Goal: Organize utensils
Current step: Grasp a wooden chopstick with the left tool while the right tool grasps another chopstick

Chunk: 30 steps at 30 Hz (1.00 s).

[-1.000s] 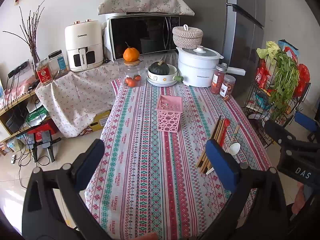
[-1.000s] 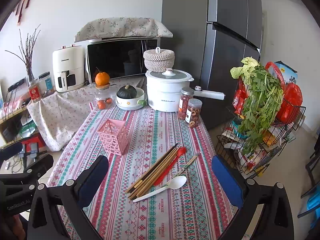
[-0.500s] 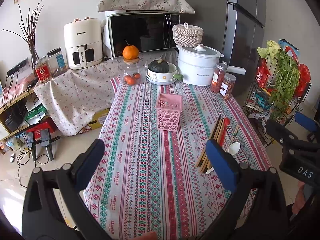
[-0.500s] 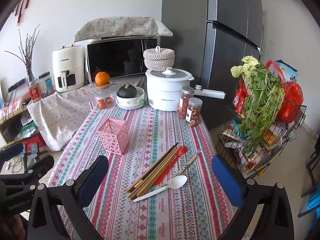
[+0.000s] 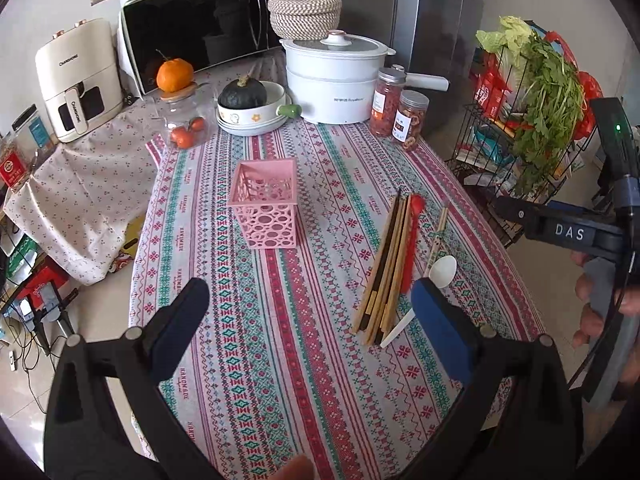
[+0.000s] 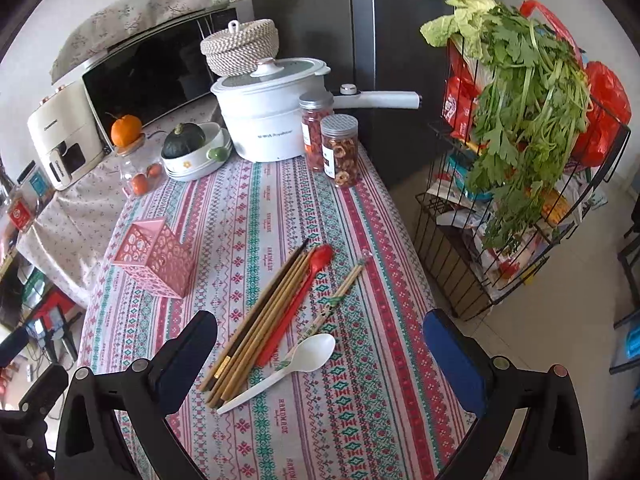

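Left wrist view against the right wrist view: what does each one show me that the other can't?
Only the left wrist view shows the right gripper from outside, with the hand holding it, plus the inside of the pink basket, which looks empty. Only the right wrist view shows the floor past the wire rack and the pot's full handle. Both show the chopsticks, red spoon, white spoon and jars on the tablecloth.

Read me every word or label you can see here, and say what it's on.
"DAS": on the right gripper.
"HANDMADE": woven repeatedly into the tablecloth.
Brand on the air fryer: too blurred to read.
Lettering on the white pot: too blurred.
Jar labels: too small.
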Each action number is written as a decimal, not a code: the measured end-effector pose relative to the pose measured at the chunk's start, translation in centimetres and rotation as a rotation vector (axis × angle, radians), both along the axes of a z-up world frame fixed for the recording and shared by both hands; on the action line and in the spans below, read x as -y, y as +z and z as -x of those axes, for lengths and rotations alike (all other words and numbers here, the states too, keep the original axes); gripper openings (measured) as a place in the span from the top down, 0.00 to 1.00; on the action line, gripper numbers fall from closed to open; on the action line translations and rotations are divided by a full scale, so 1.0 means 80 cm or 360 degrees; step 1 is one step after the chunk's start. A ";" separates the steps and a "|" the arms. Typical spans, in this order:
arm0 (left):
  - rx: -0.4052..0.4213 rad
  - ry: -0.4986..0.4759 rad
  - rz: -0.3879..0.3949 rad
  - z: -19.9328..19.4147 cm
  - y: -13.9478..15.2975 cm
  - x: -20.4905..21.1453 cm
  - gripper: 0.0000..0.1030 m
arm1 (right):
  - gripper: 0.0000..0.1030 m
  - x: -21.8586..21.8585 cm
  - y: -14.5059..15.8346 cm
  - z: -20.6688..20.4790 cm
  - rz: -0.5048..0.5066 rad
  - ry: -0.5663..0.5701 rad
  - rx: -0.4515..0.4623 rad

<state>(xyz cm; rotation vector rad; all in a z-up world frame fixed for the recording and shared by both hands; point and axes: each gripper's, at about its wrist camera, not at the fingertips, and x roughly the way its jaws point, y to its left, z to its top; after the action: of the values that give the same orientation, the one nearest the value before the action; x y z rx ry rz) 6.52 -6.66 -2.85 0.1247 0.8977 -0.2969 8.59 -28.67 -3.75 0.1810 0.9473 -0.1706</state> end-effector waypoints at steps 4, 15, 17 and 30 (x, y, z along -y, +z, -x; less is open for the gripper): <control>-0.0177 -0.0134 -0.0021 -0.041 -0.019 0.046 0.10 | 0.00 0.035 -0.031 -0.028 -0.0086 -0.0070 -0.0153; -0.0647 -0.0197 0.0021 -0.173 -0.123 0.140 0.70 | 0.21 0.106 -0.109 -0.065 -0.0509 -0.0253 -0.0403; -0.0703 -0.0196 0.0059 -0.189 -0.140 0.150 0.80 | 0.23 0.112 -0.117 -0.070 -0.0559 -0.0280 -0.0420; -0.0780 -0.0248 0.0041 -0.227 -0.177 0.183 0.91 | 0.23 0.100 -0.132 -0.100 -0.0599 -0.0260 -0.0450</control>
<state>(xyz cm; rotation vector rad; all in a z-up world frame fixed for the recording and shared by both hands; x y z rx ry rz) 24.71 -21.28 -16.99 0.0992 1.3725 -0.4964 16.57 -36.68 -14.30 0.5942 1.2423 -0.1695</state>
